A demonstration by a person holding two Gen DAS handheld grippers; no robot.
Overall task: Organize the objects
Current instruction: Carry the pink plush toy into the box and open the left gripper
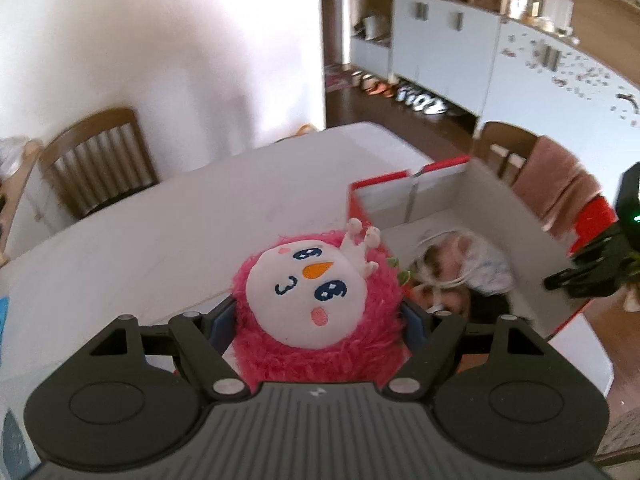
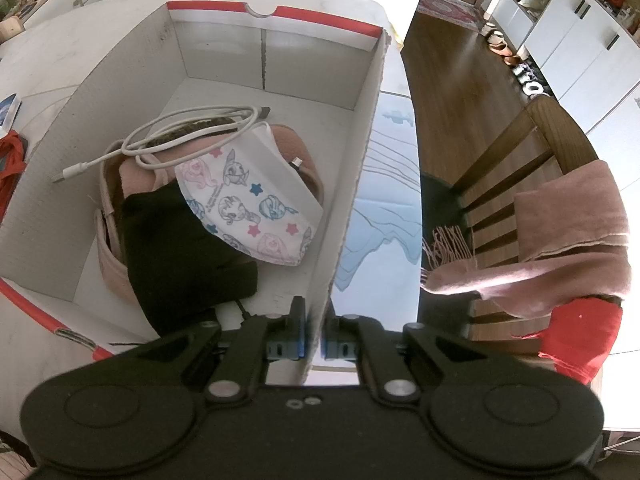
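- Two tools share the work: the left tool [image 1: 320, 316] has its jaws spread wide around a fluffy pink plush toy [image 1: 316, 312], pads pressed into the fur on both sides, so the toy rides in the air just short of the box [image 1: 516, 216] and above the bench [image 1: 160, 240].
- One weak point, as I judge it, is the grip itself: soft fur gives way, so the squeeze wants to stay even and the wrist level enough that the round body does not roll out forward.
- Beyond the toy, the near red-edged wall of the box has to be cleared before any lowering; carrying the toy over that rim and then down seems safer than pushing it across.
- Inside, the floor is partly taken by a patterned face mask [image 2: 248, 196], a black cloth [image 2: 180, 248], a pink padded item [image 2: 116, 208] and a coiled white cable [image 2: 176, 132]; the bare strip along the far wall looks like the better landing place.
- Opening the jaws only once the toy rests on something would keep it from bouncing onto the cable.
- Farther right, the right tool [image 2: 314, 332] is pressed together on the side wall of the box, pinching the cardboard, which should stop the box sliding; it is best left clamped there.
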